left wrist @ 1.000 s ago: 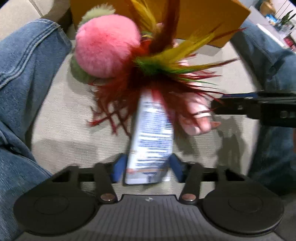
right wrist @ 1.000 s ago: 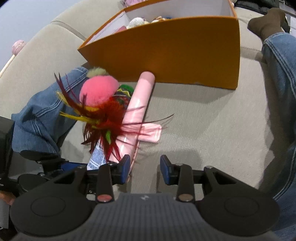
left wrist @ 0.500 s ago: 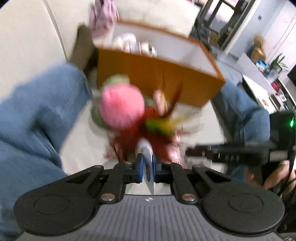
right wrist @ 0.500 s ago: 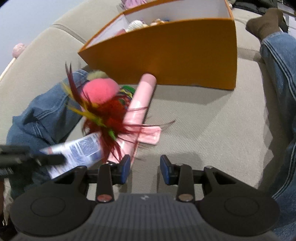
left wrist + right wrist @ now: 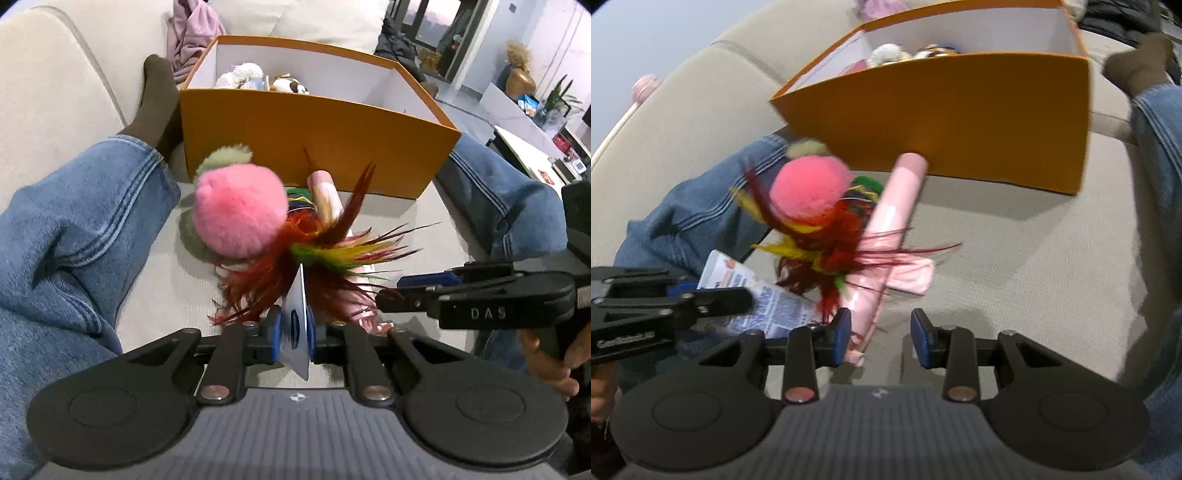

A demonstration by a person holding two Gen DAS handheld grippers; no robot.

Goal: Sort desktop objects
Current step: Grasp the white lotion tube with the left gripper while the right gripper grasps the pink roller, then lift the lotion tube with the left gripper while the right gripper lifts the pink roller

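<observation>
My left gripper is shut on a flat white-and-blue printed packet, held edge-on above the beige sofa seat. In the right wrist view the packet sits in the left gripper at the lower left. Red, yellow and green feathers and a pink pompom crowd the packet's far end; whether they are attached I cannot tell. A pink tube lies under the feathers. My right gripper is open with nothing between its fingers, its left finger beside the tube's near end.
An open orange box stands just behind the toys, with plush toys inside. A person's jeans legs flank the seat on both sides. A brown sock foot rests left of the box, with a lilac cloth behind it.
My left gripper closed on the packet, which lay flat between its open fingers, and raised it, turning it edge-on. Its view tilted up toward the orange box. The right gripper stayed put.
</observation>
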